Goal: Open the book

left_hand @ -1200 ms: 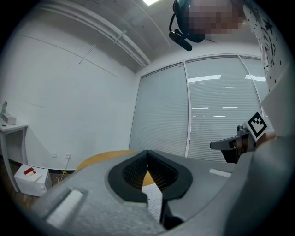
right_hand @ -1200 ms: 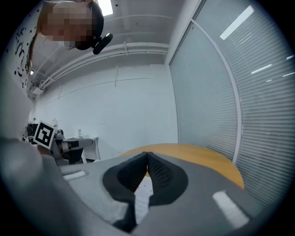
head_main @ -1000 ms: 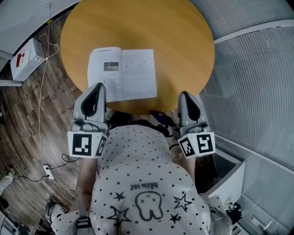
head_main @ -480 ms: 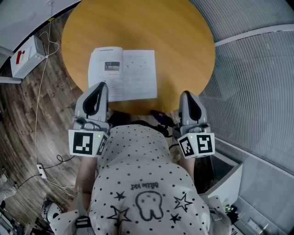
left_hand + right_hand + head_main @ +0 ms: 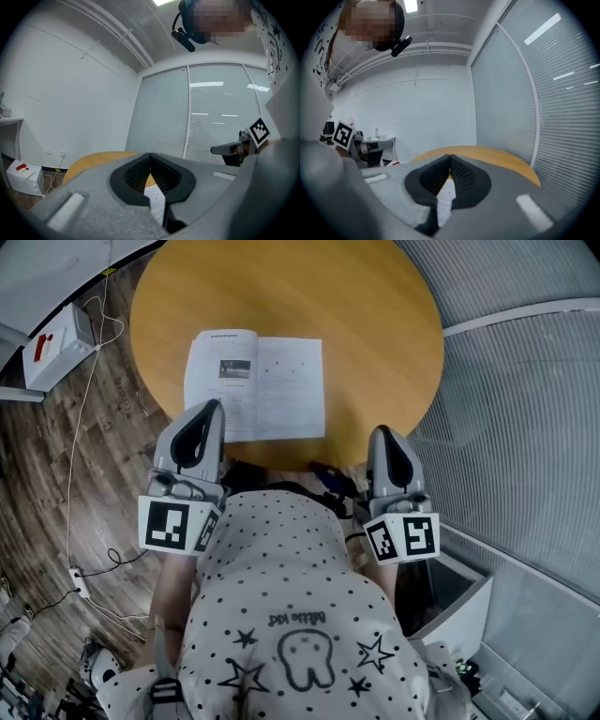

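Observation:
The book (image 5: 255, 387) lies open and flat on the round wooden table (image 5: 375, 324), two white printed pages facing up, near the table's front edge. My left gripper (image 5: 212, 408) is shut and empty, its tips over the book's near left corner. My right gripper (image 5: 382, 434) is shut and empty too, held at the table's front edge to the right of the book. In the left gripper view a strip of white page (image 5: 157, 199) shows below the meeting jaw tips (image 5: 150, 157). The right gripper view shows the same page (image 5: 445, 192) beneath its closed tips (image 5: 450, 158).
A white box with a red mark (image 5: 56, 348) sits on the wood floor left of the table, with a white cable (image 5: 80, 446) trailing past it. Ribbed grey flooring (image 5: 525, 409) lies to the right. My dotted shirt (image 5: 291, 615) fills the lower middle.
Both grippers have stayed shut and nearly still. The book lies open as before; the view has shifted slightly.

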{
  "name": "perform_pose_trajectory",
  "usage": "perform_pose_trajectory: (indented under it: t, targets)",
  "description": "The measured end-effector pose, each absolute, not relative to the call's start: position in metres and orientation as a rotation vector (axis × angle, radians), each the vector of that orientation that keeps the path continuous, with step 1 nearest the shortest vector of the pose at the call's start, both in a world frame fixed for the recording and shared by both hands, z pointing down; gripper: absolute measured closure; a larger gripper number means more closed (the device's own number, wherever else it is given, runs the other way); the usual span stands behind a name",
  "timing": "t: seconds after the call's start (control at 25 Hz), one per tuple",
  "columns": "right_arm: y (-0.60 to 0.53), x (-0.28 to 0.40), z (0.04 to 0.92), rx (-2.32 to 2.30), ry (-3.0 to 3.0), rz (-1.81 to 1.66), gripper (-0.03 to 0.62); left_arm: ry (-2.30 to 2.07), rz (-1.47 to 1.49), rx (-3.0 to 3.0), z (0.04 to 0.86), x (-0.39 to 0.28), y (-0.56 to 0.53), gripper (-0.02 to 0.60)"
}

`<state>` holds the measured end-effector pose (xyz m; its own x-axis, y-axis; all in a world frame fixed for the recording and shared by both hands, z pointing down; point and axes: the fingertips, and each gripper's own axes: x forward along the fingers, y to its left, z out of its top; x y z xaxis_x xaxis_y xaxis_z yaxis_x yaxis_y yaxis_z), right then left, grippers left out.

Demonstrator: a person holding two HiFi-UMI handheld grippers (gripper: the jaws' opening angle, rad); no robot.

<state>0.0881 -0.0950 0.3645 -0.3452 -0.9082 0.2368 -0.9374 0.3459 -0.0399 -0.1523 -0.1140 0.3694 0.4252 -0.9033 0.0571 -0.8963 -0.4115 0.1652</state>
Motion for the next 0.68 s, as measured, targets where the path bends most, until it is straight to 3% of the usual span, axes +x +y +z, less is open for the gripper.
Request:
perform_pose_trajectory:
  t: [0.68]
  targets:
    - [-0.097, 0.08, 0.386, 1.66, -2.432, 0.251, 0.591, -1.594, -0.07, 2.497, 0.391, -0.156, -0.116, 0.571]
